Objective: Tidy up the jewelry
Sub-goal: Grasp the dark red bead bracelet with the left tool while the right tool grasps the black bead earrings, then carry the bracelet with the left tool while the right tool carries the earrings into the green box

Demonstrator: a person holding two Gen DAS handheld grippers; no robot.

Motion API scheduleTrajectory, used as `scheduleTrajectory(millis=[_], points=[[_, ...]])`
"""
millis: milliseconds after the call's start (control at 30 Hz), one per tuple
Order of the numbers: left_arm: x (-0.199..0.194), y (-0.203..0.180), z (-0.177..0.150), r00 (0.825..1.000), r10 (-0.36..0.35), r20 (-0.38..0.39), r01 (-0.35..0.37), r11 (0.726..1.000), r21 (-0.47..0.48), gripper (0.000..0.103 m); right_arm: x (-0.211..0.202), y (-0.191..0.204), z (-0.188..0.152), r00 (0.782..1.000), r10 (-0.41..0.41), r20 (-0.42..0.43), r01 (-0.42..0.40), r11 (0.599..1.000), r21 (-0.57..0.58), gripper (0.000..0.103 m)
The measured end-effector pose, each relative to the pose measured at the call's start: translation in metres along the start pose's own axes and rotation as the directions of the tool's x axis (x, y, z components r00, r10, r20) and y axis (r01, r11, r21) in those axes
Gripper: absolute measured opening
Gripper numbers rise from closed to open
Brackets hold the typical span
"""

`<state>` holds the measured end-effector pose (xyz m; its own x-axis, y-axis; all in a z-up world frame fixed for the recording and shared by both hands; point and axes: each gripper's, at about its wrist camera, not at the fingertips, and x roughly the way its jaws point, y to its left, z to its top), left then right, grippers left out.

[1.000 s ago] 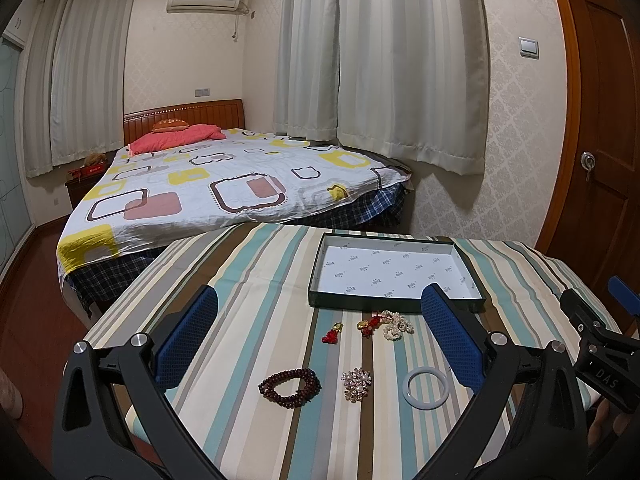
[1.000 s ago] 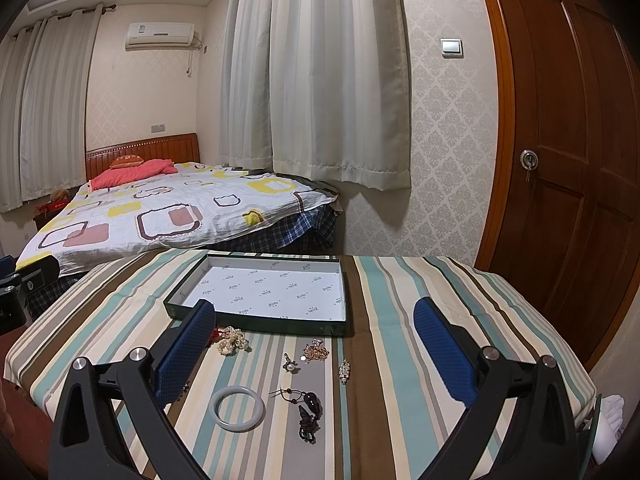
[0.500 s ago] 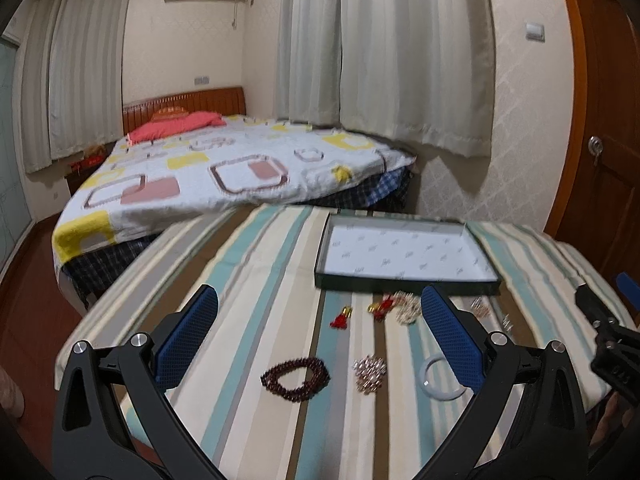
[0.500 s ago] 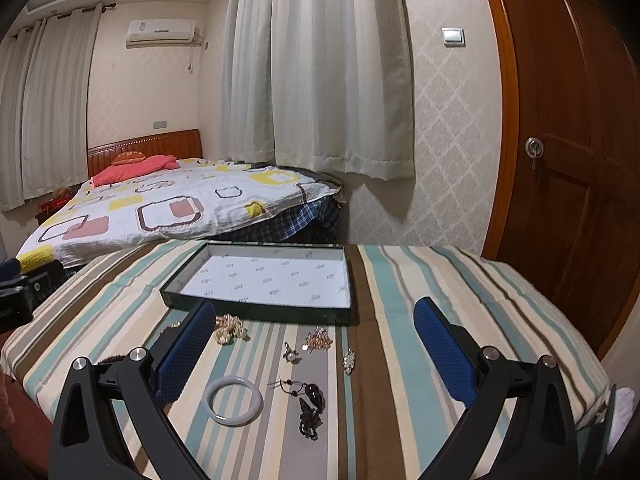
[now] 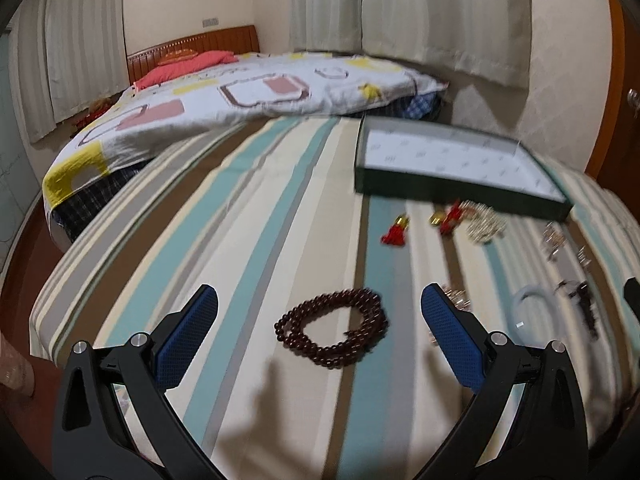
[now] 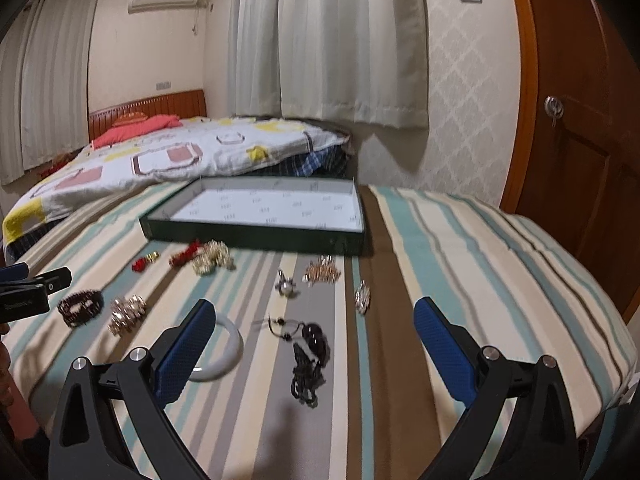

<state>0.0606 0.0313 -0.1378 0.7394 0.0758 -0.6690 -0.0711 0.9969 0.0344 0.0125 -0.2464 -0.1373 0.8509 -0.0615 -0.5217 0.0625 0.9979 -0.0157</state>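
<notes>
Jewelry lies scattered on a striped tablecloth in front of a shallow dark green tray point(image 5: 460, 191) point(image 6: 256, 236) with a white lining. My left gripper point(image 5: 320, 312) is open, low over a dark red bead bracelet point(image 5: 332, 332) that lies between its fingers. My right gripper point(image 6: 312, 320) is open above a black cord pendant point(image 6: 308, 356), with a white bangle point(image 6: 220, 356) by its left finger. Red tassel pieces point(image 5: 396, 232), gold clusters point(image 6: 214, 258) and small brooches point(image 6: 322, 272) lie nearer the tray.
The left gripper shows at the left edge of the right wrist view point(image 6: 28, 288). A bed point(image 6: 160, 156) stands beyond the table, curtains behind it. A wooden door point(image 6: 580, 120) is at the right. The table edge drops off at the right and near side.
Both grippers have moved forward and down toward the table. The bead bracelet now lies between the left fingers; the black pendant sits between the right fingers. Both stay open.
</notes>
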Motion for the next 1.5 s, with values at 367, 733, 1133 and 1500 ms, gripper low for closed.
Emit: scheduleTrajectory(millis=[367,733,1133,1500], points=[[0.049,0.002,-0.012,0.992,0.015,-0.126,-0.013,1.0,0.013,0.099,0.031,0.001,-0.012,0.995,0.009,-0.096,-0.008,1.0,0.009,0.097],[0.052,0.001,-0.015,0.986,-0.047,-0.159,0.047,0.999,-0.005,0.089,0.051,-0.006,-0.012,0.983,0.031,-0.18,-0.024,0.999,0.038,0.096],[0.048,-0.015,-0.011,0.986,-0.1,-0.133,0.107,0.993,0.045,0.035,0.063,-0.01,-0.011,0.965,0.072,-0.251,-0.057,0.996,0.068,0.059],[0.048,-0.015,-0.01,0.986,-0.104,-0.13,0.108,0.994,0.026,0.021,0.07,-0.01,-0.014,0.955,0.092,-0.283,-0.076,0.995,0.067,0.019]])
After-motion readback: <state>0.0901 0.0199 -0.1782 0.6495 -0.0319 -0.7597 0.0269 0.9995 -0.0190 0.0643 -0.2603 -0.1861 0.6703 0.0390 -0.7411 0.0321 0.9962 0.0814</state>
